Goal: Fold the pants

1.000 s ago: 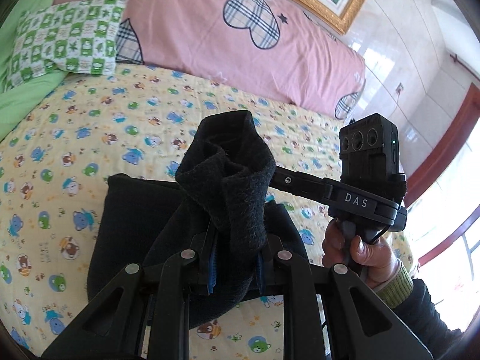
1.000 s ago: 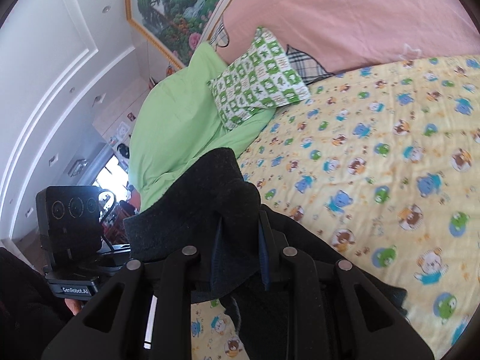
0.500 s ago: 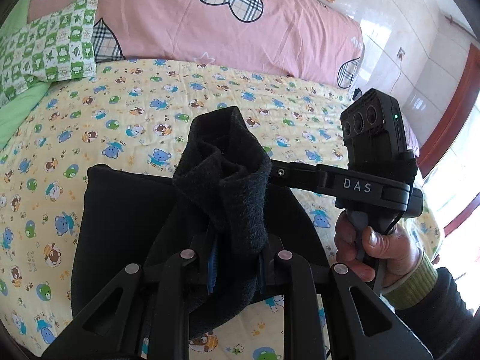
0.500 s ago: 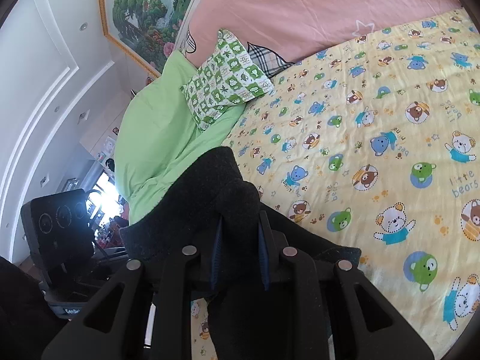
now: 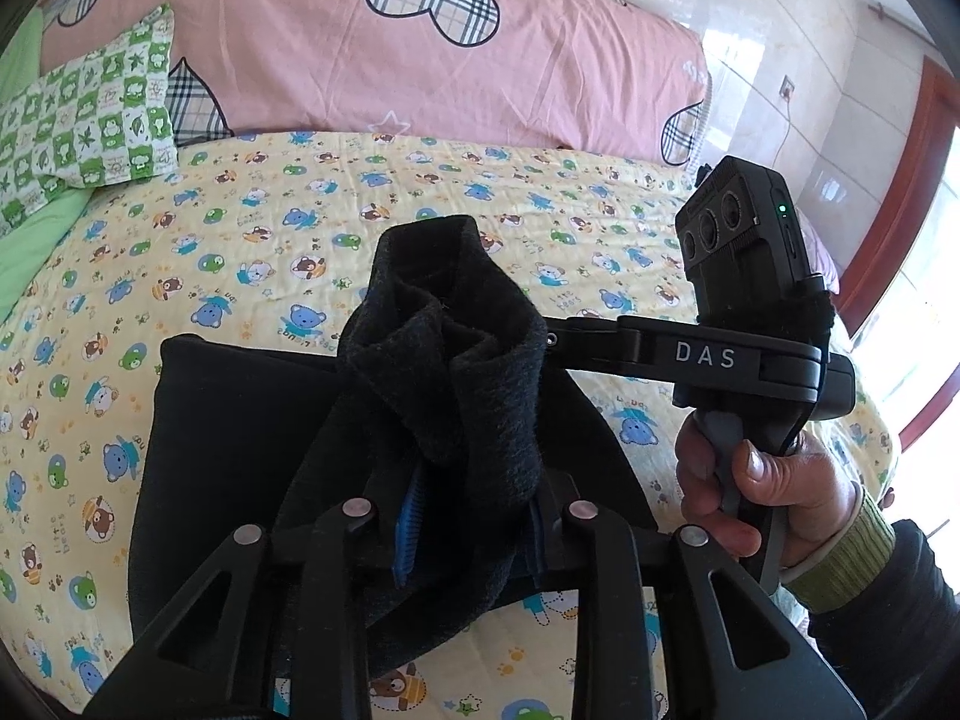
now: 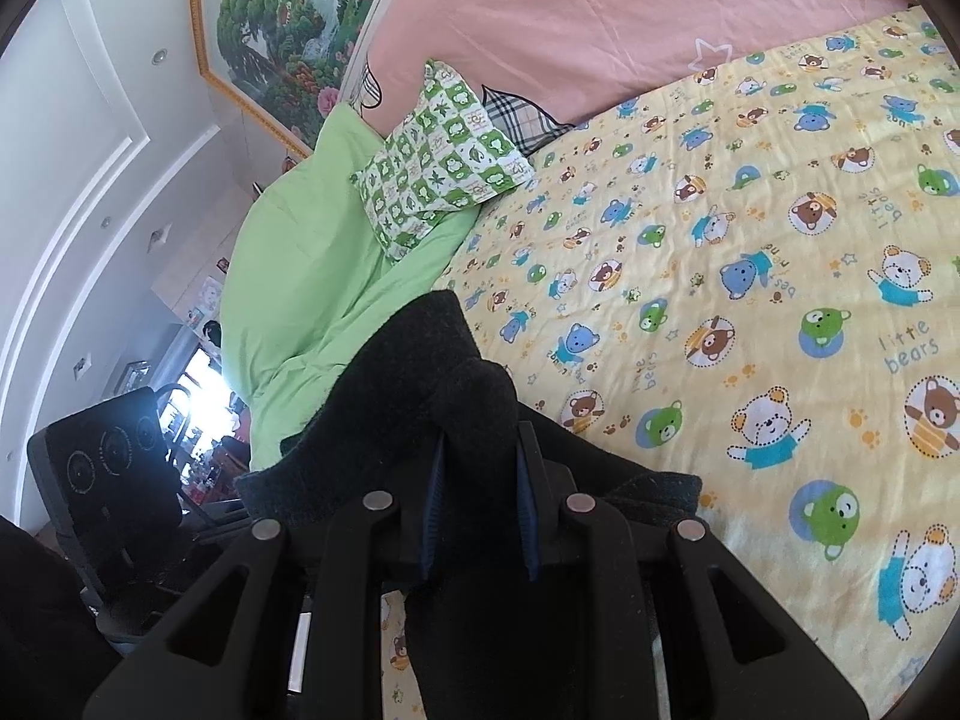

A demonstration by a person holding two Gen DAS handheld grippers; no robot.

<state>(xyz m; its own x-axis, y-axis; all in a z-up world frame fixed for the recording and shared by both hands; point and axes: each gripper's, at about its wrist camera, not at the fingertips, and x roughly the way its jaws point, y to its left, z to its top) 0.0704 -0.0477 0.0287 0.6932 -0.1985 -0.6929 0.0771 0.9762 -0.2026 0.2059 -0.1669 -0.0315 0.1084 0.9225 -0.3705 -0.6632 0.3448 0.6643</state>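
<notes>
Dark charcoal pants (image 5: 240,420) lie folded flat on the yellow bear-print bed sheet (image 5: 180,252), with one bunched end standing up. That bunch sits between the fingers of my left gripper (image 5: 474,480), whose jaws are opening; the left blue pad (image 5: 408,516) shows bare beside the cloth. From the right, my right gripper (image 5: 555,339) reaches into the same bunch, held by a hand (image 5: 750,492). In the right wrist view the right gripper (image 6: 480,456) pinches the pants (image 6: 408,384), its jaws easing open a little, pads still against the cloth.
A pink quilt with plaid hearts (image 5: 390,60) lines the far side of the bed. A green-checked pillow (image 5: 84,120) rests on a green blanket (image 6: 312,276) at the left. Wall and a red door frame (image 5: 900,192) stand to the right.
Both grippers came down with the bunched end and the pants settled flatter on the sheet. The left jaws have spread, baring more of the blue pad.
</notes>
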